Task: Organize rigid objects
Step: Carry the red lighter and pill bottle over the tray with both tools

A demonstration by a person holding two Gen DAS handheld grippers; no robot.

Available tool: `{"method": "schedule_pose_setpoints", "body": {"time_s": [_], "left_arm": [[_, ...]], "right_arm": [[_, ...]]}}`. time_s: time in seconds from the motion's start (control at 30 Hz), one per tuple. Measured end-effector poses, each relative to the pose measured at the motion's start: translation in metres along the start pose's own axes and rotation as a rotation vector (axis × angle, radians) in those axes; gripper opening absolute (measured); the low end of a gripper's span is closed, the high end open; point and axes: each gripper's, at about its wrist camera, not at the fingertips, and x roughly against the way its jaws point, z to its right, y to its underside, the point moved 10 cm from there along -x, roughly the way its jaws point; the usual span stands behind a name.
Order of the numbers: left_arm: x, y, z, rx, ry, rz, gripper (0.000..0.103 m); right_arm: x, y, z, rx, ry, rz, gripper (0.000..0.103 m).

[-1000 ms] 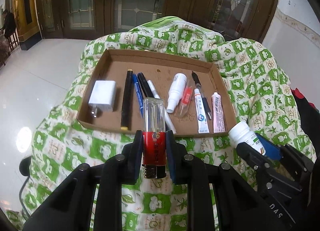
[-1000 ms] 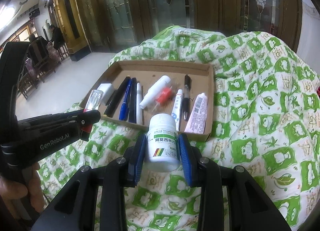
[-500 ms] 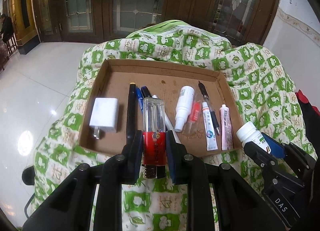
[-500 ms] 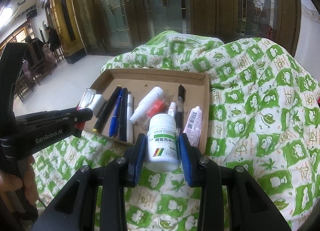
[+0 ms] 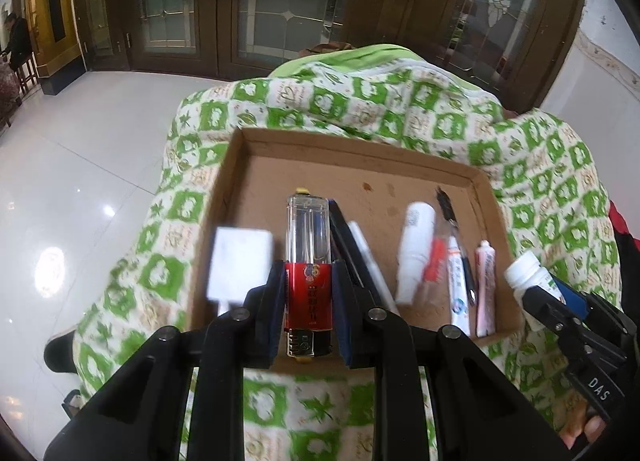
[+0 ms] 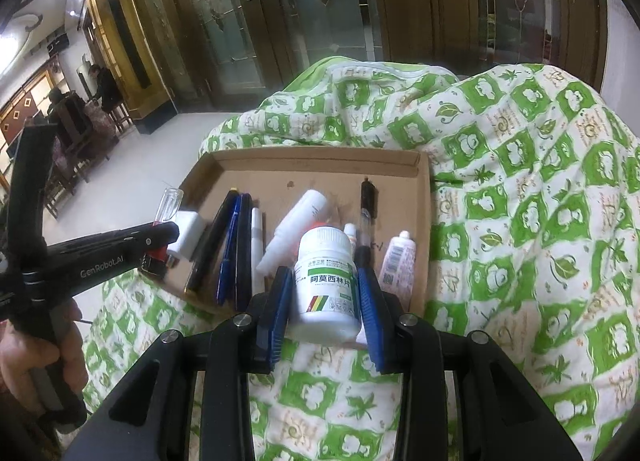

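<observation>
Lighter [image 5: 309, 261] with a clear upper tank and a red lower sleeve printed in gold characters, too small to read, sits pinched in the left hand-held gripper [image 5: 309, 293], its metal head toward the camera. It hangs over the left part of a shallow cardboard tray [image 5: 360, 141], above the pens, beside a white charger plug [image 5: 239, 259].

The right hand-held gripper [image 6: 326, 293] clamps a white pill bottle [image 6: 326, 281] between blue pads. Its label has a green band with "阿莫西林片" and red, yellow and green stripes below. The bottle is held over the tray's near edge.

In the tray lie dark and blue pens [image 6: 230, 245], a white spray bottle [image 6: 294, 231], and a pink tube [image 6: 398, 261] with a barcode. The tray rests on a green-and-white quilt [image 6: 520, 221]. "GenRobot.AI" shows on the left tool's side, "DAS" on the right one's.
</observation>
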Motion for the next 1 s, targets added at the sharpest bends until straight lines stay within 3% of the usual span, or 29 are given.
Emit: {"method": "schedule_pose_setpoints", "body": {"time_s": [0.4,0.63,1.0], "left_arm": [[-0.041,-0.035,-0.018,-0.003,-0.050,-0.028,0.020],[-0.069,-0.046,-0.029,-0.007,-0.064,-0.053,0.020],[-0.102,-0.051,-0.032,-0.040,-0.085,-0.090,0.019]], "right_arm": [[-0.047,-0.036,0.000,-0.017,-0.053,-0.070,0.030],[-0.090,-0.058,-0.023,-0.084,-0.148,-0.109,0.030],[-0.141,-0.055,-0.031,-0.083,-0.133,-0.177,0.030]]}}
